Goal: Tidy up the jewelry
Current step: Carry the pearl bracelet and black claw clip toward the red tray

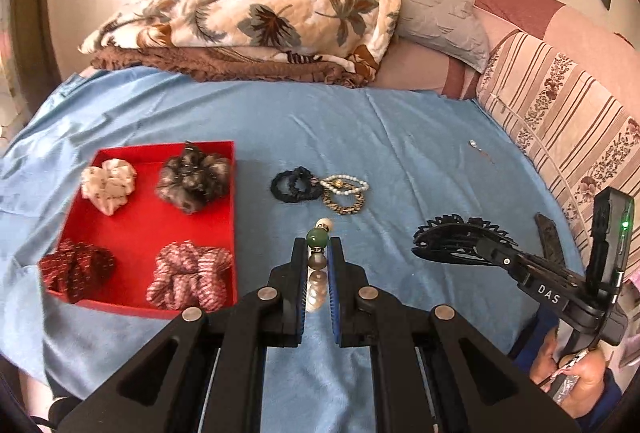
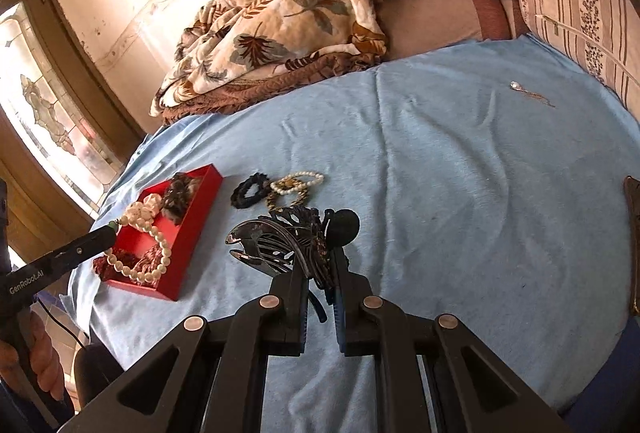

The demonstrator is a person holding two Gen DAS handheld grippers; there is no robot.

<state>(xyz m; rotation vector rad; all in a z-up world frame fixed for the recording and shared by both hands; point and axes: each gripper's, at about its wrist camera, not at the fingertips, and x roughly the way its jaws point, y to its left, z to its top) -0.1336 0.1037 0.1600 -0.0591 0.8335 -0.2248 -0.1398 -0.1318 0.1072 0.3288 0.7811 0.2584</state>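
My left gripper (image 1: 318, 245) is shut on a pearl bead string with a green bead (image 1: 317, 237); the string (image 2: 146, 249) hangs in a loop over the red tray (image 2: 188, 233) in the right wrist view. My right gripper (image 2: 320, 253) is shut on a black hair claw clip (image 2: 272, 245), held above the blue sheet; the same clip (image 1: 460, 239) shows at the right of the left wrist view. The red tray (image 1: 140, 217) holds several scrunchies. A black scrunchie (image 1: 294, 183), a pearl bracelet (image 1: 346, 185) and a gold chain bracelet (image 1: 344, 203) lie together on the sheet.
A small silver pendant on a thin chain (image 2: 528, 93) lies far right on the blue sheet (image 2: 460, 173). A leaf-print blanket (image 1: 260, 13) and a grey pillow (image 1: 440, 17) sit at the back. A dark flat object (image 2: 632, 241) lies at the right edge. A hand (image 1: 580, 381) grips the right handle.
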